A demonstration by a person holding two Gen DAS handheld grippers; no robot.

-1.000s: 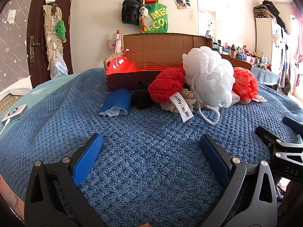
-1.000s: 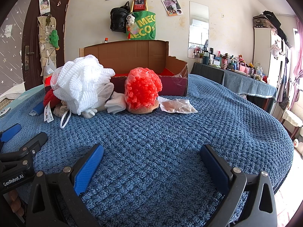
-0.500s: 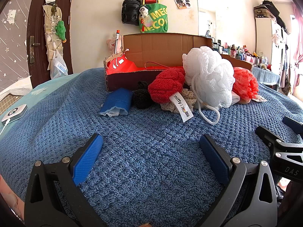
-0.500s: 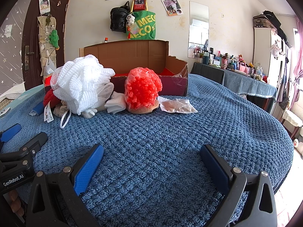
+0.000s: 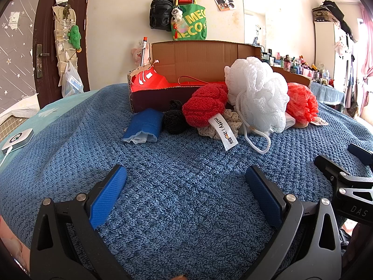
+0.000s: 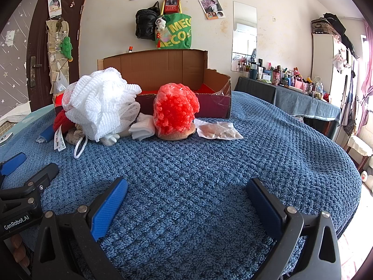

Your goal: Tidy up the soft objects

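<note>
Both grippers, left gripper (image 5: 186, 198) and right gripper (image 6: 186, 200), gape wide, empty; soft pile ahead, white loofah (image 5: 258, 98) nearer left, red pouf (image 6: 176, 112) straight before right.

In front of the open cardboard box (image 5: 205, 53) on the bed lie, bunched together, a blue cloth roll (image 5: 144, 126), a black knitted ball (image 5: 174, 116), a red plush (image 5: 205, 107) with a white tag, a white mesh sponge (image 5: 258, 95) and a bagged red puff (image 6: 176, 110).

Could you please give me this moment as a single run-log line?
left claw: open, empty | right claw: open, empty | white mesh pouf, red bagged pouf: on blanket, outside cardboard box
</note>
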